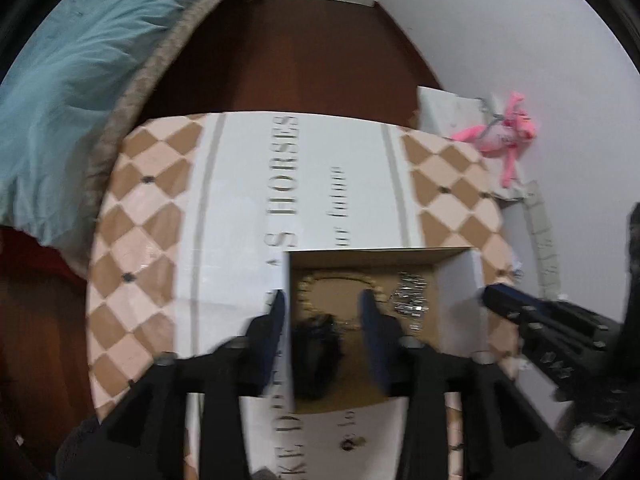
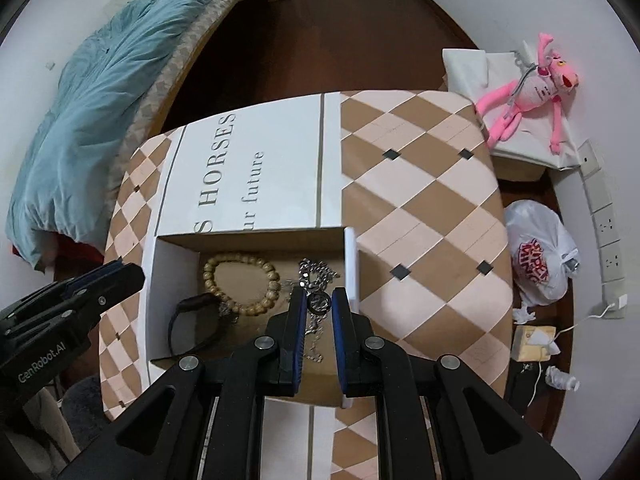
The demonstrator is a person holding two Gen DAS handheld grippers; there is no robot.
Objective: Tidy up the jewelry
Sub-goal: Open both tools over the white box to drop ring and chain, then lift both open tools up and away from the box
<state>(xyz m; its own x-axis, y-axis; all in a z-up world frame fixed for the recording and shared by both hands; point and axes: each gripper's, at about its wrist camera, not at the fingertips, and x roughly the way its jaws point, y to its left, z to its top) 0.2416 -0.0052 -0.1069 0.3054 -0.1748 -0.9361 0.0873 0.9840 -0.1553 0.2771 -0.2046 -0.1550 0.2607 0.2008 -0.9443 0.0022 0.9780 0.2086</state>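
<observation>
The limp, slippery chain at frame centre hangs pinched at its ring by the right gripper; left gripper is half-open, empty.

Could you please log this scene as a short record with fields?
surface: checkered table
container: open box on the table
in box: bead bracelet, silver chain, black band
left gripper: open above the box, nothing between its pads
right gripper: shut on the chain's ring pendant
background: pink plush toy, blue blanket

Left gripper and right gripper: black angular frames with silver screws. Blue pads line the fingers. White "GenRobot.AI" lettering marks the left gripper's side.
</observation>
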